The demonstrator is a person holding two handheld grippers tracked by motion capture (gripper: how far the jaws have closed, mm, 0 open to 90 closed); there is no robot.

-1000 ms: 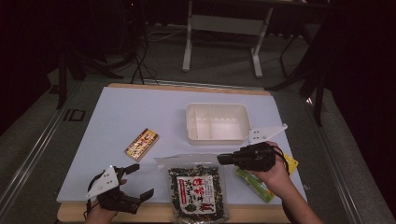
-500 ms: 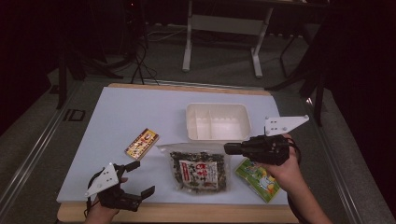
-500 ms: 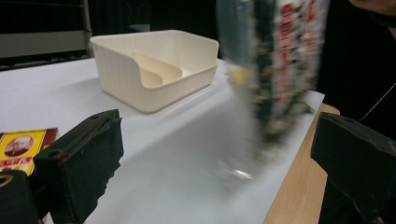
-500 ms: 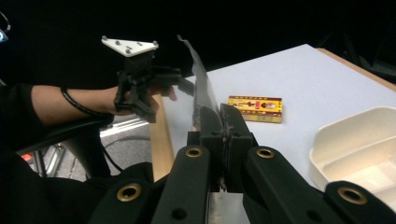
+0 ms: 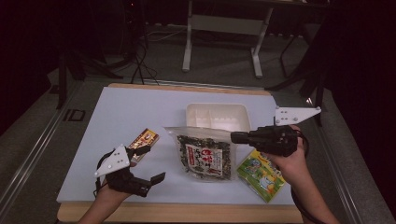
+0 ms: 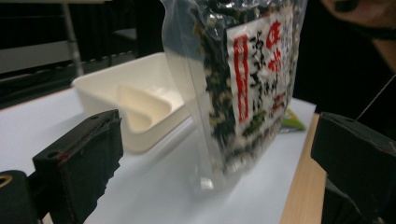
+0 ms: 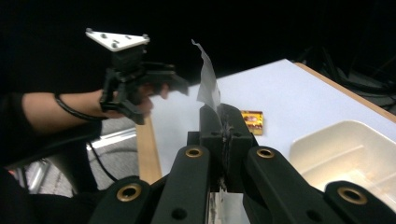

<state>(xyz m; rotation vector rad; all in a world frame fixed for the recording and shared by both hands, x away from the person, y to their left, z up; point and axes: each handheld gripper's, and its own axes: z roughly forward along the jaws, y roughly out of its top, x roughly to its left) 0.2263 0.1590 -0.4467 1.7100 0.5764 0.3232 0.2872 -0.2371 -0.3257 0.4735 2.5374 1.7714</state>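
Note:
A clear bag of dark seaweed with a red-and-white label hangs tilted above the table, lifted by its right edge. My right gripper is shut on that clear edge, which sticks up between its closed jaws in the right gripper view. My left gripper is held above the table's front left corner with its jaws open and nothing between them. In the left gripper view the bag hangs ahead of the open left gripper, apart from both jaws.
A white divided tray stands behind the bag, also seen as tray and tray. A small yellow-brown snack box lies by the left gripper. A green packet lies under my right hand. The table's wooden front edge is close.
The right gripper has lifted the seaweed bag off the table and carried it back toward the tray. The left gripper has risen and moved in toward the snack box.

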